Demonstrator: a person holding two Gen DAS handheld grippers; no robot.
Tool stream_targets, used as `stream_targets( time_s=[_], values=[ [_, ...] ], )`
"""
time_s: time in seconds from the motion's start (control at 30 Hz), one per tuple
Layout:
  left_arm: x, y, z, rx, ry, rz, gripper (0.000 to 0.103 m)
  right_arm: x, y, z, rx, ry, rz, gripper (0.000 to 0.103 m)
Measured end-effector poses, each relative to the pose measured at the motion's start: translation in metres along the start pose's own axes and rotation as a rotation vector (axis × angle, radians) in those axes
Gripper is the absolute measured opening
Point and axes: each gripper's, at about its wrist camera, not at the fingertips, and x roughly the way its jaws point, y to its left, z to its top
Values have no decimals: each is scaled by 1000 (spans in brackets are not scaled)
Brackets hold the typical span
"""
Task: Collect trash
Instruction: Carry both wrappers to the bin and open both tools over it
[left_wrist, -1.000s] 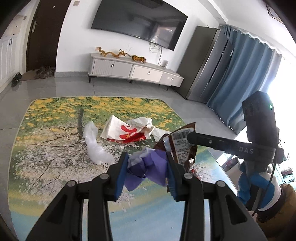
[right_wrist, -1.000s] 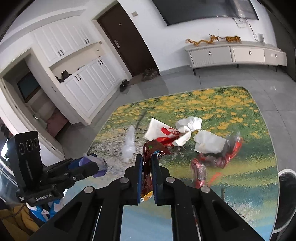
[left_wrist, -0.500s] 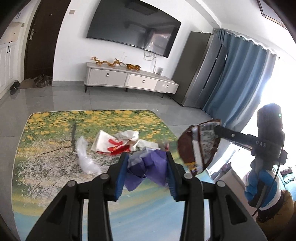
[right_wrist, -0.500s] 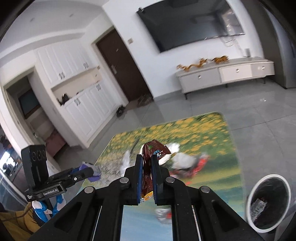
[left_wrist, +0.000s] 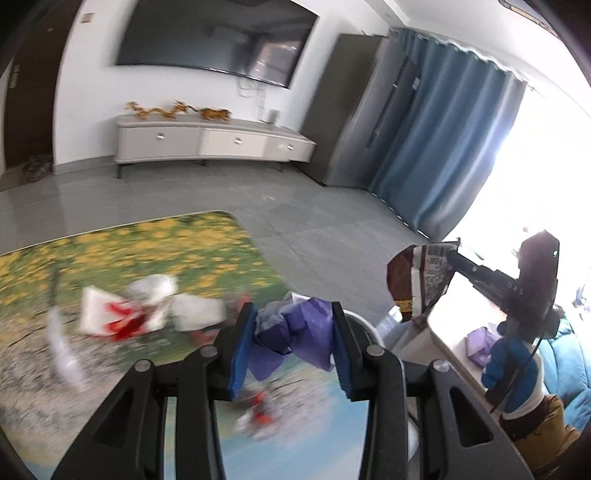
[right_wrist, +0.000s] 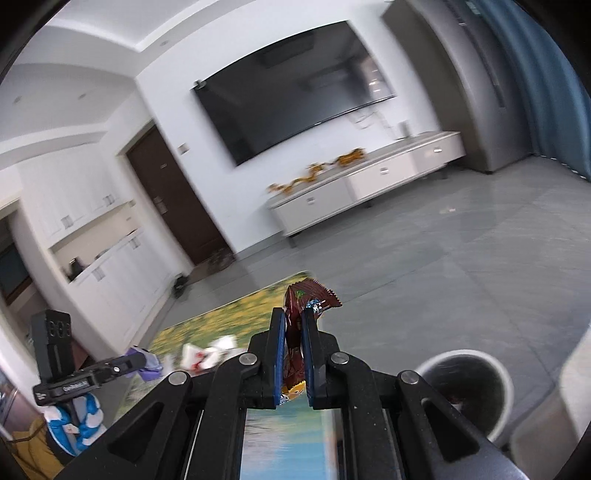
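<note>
1. Left gripper (left_wrist: 291, 332): blue-padded jaws partly open, clamped on crumpled purple plastic bag (left_wrist: 295, 332); bag bulges between pads, held above printed floor mat (left_wrist: 110, 258).
2. Right gripper (right_wrist: 293, 332): jaws nearly closed, pinching flat brown foil snack wrapper (right_wrist: 306, 295); crimped top edge sticks out past fingertips, yellow-blue bottom corner shows behind pads.
3. Same wrapper seen from left wrist view (left_wrist: 417, 280), barcode side facing camera, hanging from right gripper's tip (left_wrist: 452, 258).
4. Round white waste bin (right_wrist: 506, 387) with dark liner standing on grey tile floor, low right of right gripper, just beside mat edge; some dark scrap inside, kind cannot be told.
5. Remaining on mat, blurred: white-and-red paper bag (left_wrist: 110, 317), crumpled white paper (left_wrist: 199, 308), clear plastic strip (left_wrist: 62, 347), small red-white scrap (left_wrist: 258, 410).
</note>
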Motion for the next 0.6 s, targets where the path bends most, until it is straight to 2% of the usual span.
stream_targets(
  time_s=[0.33, 0.6],
  values=[
    [123, -88, 24, 23, 129, -130, 37, -17, -99, -6, 98, -17, -152, 9],
    [209, -134, 26, 25, 212, -151, 39, 1, -161, -26, 173, 17, -196, 9]
  ],
)
